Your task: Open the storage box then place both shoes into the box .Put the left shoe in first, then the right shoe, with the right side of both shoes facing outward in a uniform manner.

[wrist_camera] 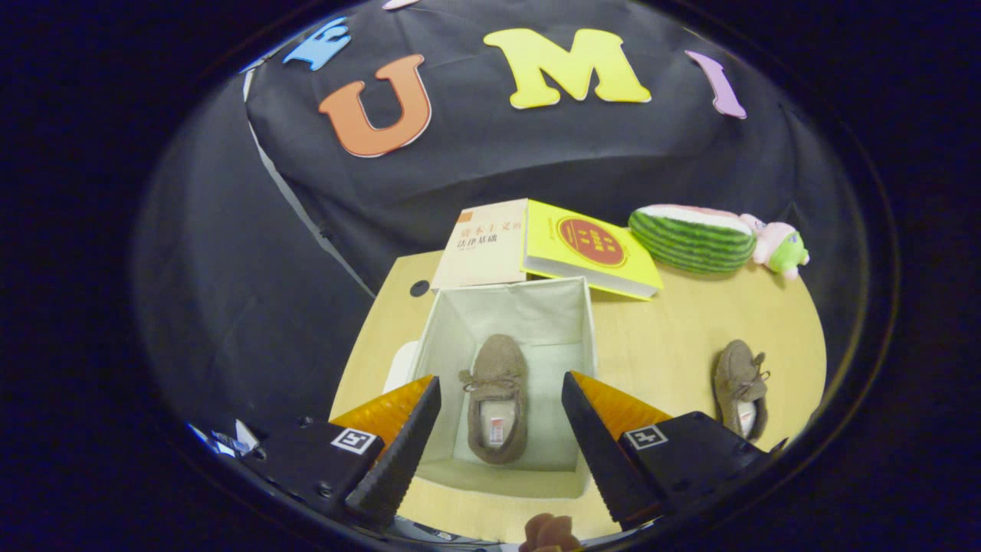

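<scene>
Jaws wide above box [452, 322], wooden table [674, 330]

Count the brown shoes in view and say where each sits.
2. One brown suede moccasin lies inside the open white fabric box, between the open gripper jaws. The other brown moccasin rests on the wooden table, right of the box.

Staged recording booth, not a home: black cloth wall [536, 169] behind a small wooden desk [674, 337] (books [536, 245], plush toys [693, 239] as props).
</scene>
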`<act>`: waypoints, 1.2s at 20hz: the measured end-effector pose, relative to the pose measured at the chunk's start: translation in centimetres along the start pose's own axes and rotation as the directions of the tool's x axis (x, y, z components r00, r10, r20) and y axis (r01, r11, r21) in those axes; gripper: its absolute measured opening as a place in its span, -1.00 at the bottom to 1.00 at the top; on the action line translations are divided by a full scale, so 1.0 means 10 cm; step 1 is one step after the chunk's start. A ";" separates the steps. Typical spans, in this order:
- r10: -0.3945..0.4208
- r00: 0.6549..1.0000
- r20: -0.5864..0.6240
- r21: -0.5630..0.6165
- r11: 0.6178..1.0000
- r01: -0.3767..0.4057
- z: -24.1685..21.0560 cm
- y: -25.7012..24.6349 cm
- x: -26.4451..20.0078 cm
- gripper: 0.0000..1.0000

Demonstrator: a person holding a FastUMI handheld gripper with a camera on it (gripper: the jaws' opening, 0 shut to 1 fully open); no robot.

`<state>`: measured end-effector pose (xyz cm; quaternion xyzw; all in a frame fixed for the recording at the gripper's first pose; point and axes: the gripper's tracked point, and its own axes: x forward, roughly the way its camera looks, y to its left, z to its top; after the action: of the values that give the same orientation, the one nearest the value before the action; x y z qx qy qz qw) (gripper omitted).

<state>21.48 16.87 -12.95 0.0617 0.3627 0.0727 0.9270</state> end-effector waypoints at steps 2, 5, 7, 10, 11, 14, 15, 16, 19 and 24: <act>-0.007 1.000 0.021 -0.014 1.000 0.007 0.05 -0.11 -0.18 1.00; -0.039 0.998 0.040 -0.042 0.998 0.041 0.12 -0.39 -0.40 1.00; -0.053 0.997 0.050 -0.038 0.998 0.055 0.14 -0.58 -0.52 1.00; -0.094 0.994 0.047 -0.022 0.995 0.095 0.13 -0.95 -0.63 1.00; -0.105 0.993 0.046 -0.016 0.994 0.106 0.13 -1.06 -0.66 1.00; -0.140 0.990 0.032 0.004 0.990 0.140 0.06 -1.44 -0.68 1.00; -0.152 0.988 0.027 0.005 0.988 0.152 0.03 -1.58 -0.67 1.00; -0.165 0.986 0.015 0.001 0.986 0.165 -0.01 -1.76 -0.61 1.00; -0.243 0.970 -0.017 -0.012 0.970 0.242 -0.19 -2.29 -0.56 1.00; -0.302 0.944 -0.133 -0.006 0.953 0.304 -0.66 -3.03 -0.37 1.00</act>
<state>17.03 -13.13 -20.36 0.0070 0.4292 -0.0693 0.9005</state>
